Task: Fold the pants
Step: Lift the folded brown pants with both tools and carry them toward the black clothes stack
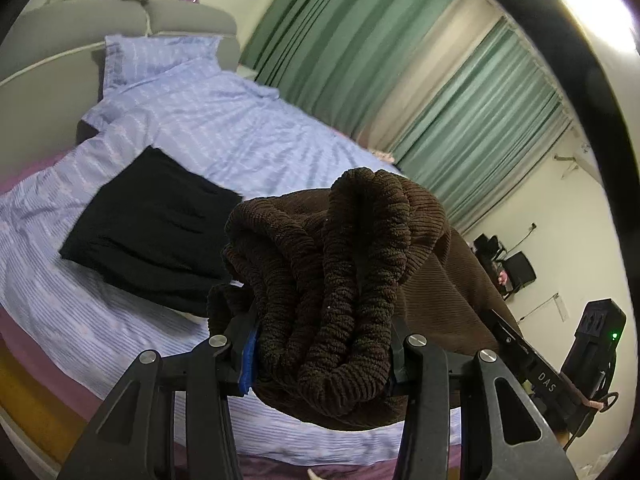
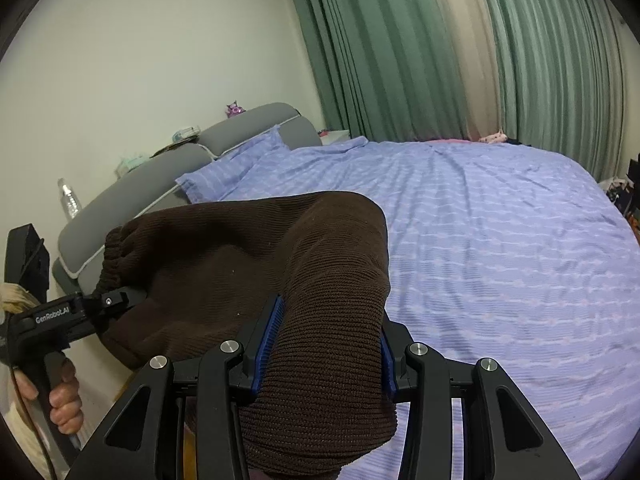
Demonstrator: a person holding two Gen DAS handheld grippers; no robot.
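The brown ribbed pants [image 1: 328,280] are held up in the air above the bed between both grippers. My left gripper [image 1: 320,356] is shut on the bunched elastic waistband. My right gripper [image 2: 324,356] is shut on another thick fold of the brown pants [image 2: 280,264]. The left gripper [image 2: 116,298] also shows at the left of the right wrist view, clamped on the waistband, with the person's hand on its handle. The right gripper's body [image 1: 536,368] shows at the right of the left wrist view; its fingertips are hidden behind the cloth.
A folded black garment [image 1: 156,224] lies on the blue striped bedsheet [image 2: 500,240]. A grey headboard [image 2: 168,184] with small items and a water bottle [image 2: 70,200] stands at the head. Green curtains [image 2: 400,48] hang behind the bed. Black chairs [image 1: 516,268] stand at the far wall.
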